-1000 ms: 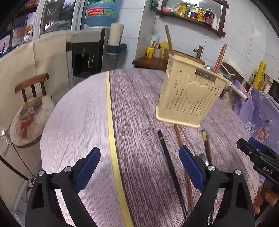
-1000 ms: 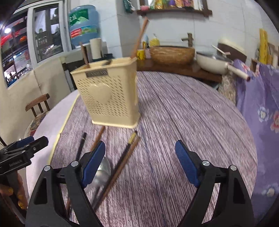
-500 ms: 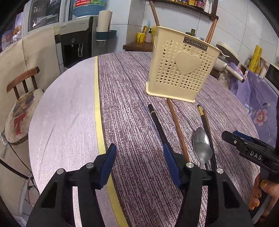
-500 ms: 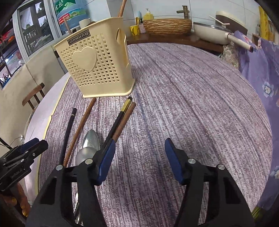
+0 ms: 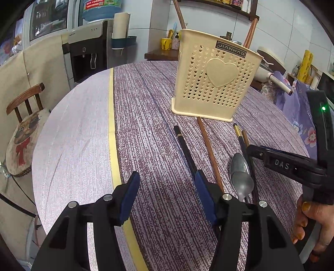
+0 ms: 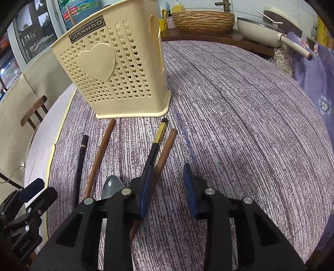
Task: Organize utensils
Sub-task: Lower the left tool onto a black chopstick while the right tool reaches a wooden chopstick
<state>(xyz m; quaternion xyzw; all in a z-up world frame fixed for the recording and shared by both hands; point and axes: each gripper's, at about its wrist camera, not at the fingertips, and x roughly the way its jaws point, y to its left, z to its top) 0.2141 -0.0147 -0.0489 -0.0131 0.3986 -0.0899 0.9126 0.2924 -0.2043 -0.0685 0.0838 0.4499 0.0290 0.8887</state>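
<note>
Even indoor light, sharp focus, heavy fisheye bending w/ dark vignetted corners, no glare.

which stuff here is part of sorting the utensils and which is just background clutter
Part of the job:
- cream utensil holder
- black chopstick
- brown chopstick
- black gold-banded chopstick and the brown one beside it
- metal spoon
- left gripper, right gripper, both open

Just lying about:
- wooden chair
- water dispenser
- woven basket
- white pan
</note>
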